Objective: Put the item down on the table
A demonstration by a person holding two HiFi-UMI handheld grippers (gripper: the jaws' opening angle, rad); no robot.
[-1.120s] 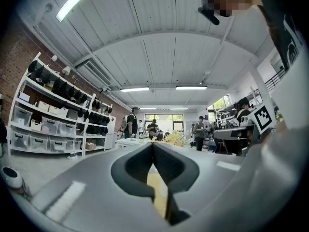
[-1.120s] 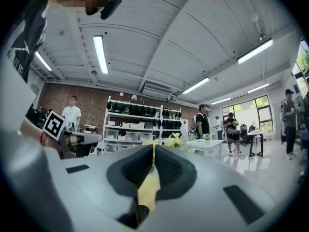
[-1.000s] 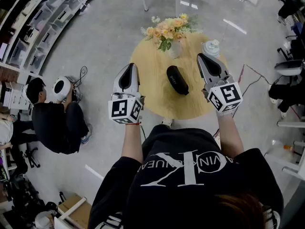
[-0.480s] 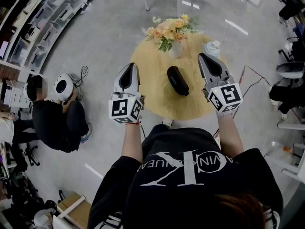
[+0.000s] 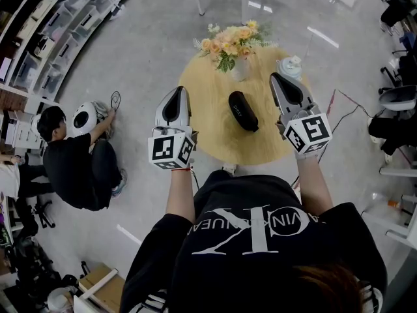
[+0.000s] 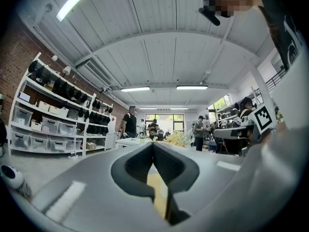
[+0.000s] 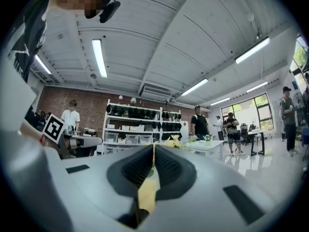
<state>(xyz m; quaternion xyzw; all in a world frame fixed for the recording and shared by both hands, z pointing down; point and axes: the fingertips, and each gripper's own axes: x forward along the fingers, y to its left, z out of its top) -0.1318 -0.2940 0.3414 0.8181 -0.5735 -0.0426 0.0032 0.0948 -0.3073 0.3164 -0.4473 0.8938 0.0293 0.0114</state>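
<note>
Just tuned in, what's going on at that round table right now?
A person holds the left gripper and the right gripper level at the round wooden table, both with jaws shut and empty. A black oblong case lies on the table between them, touched by neither. A flower vase and a small white container stand at the far edge.

Black case (image 5: 243, 110), tan table (image 5: 215, 130)

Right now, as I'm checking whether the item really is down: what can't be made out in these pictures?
- Head view: print on the black case, too small to read.
- Head view: white container, partly covered by the right gripper.
- Both gripper views: the case, hidden under each gripper's own body; only a sliver of table shows.
</note>
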